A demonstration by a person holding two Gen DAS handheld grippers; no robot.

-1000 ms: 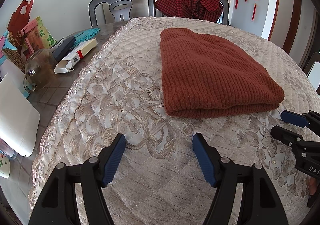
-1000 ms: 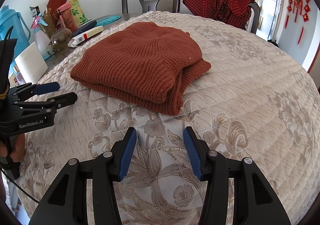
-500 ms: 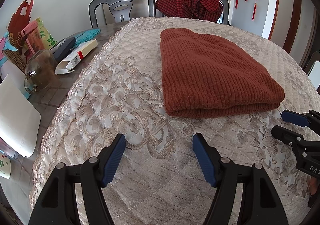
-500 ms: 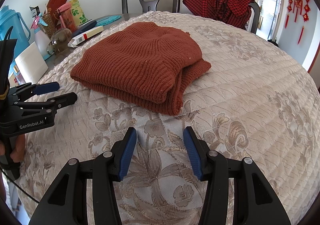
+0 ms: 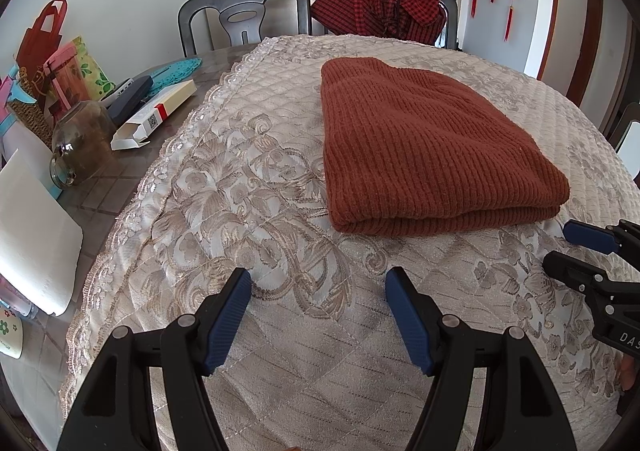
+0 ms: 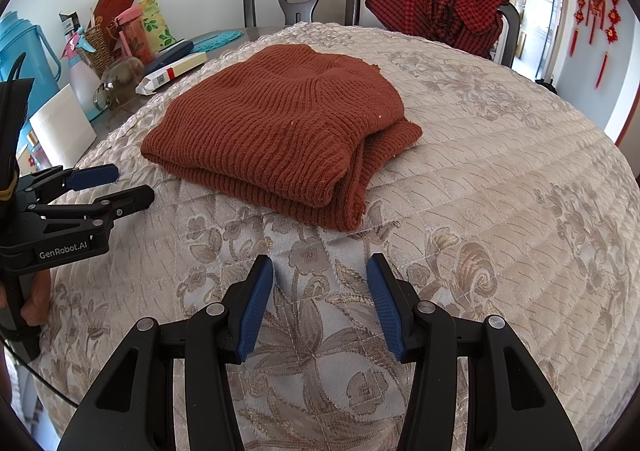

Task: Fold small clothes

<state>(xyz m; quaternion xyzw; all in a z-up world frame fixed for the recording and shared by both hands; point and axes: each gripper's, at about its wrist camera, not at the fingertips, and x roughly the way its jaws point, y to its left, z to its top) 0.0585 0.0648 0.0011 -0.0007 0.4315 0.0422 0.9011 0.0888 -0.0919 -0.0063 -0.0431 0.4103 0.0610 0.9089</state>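
1. Sweater [image 5: 432,147], rust-brown ribbed knit, sits folded into a thick rectangle on the quilted floral table cover [image 5: 248,203], with loose layers poking out on its right side in the right wrist view.
2. Left gripper [image 5: 318,315] is spread apart with nothing between the blue pads, hanging over bare cover just short of the sweater's near edge.
3. Right gripper [image 6: 320,301] is the same deal: jaws apart, empty, pointed at the sweater's near corner, not touching.
4. Off to the left there's clutter: a glass jar [image 5: 80,139], a long white box [image 5: 156,115], gift bags [image 5: 52,51].
5. Red plaid garment [image 6: 444,7] is draped over a chair at the back.
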